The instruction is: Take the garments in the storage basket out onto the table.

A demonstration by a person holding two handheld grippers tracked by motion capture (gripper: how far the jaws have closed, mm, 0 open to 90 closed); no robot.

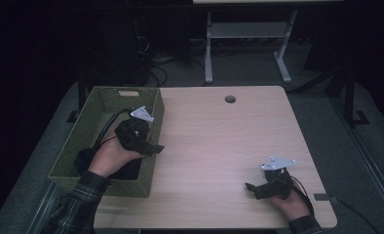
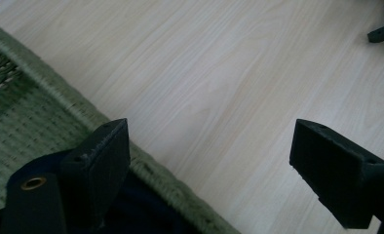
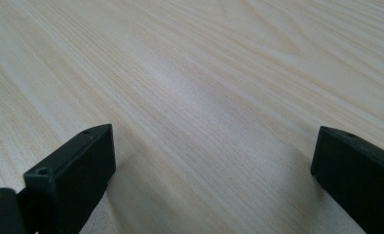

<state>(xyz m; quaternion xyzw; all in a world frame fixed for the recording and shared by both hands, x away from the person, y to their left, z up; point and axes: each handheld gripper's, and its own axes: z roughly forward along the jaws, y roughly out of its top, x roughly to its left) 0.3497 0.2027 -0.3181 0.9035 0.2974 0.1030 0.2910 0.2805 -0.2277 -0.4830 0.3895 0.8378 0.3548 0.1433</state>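
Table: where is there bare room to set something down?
The table is bare between the basket at its left edge and the right hand-held gripper, up to the round hole. The basket is crowded: dark cloth and the left hand-held gripper at its rim.

Dim room, dark surround; table (image 1: 219,146) evenly lit; close views soft, slightly blurred

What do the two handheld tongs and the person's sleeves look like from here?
Both are black two-jaw tools. The left tongs and right tongs each carry a grey three-cornered plate on top, and dark cables trail from them, with a thin red wire by the left one. The jaw pads are blocky, matt black, with small screw holes. The dark green plaid sleeve covers the left forearm.
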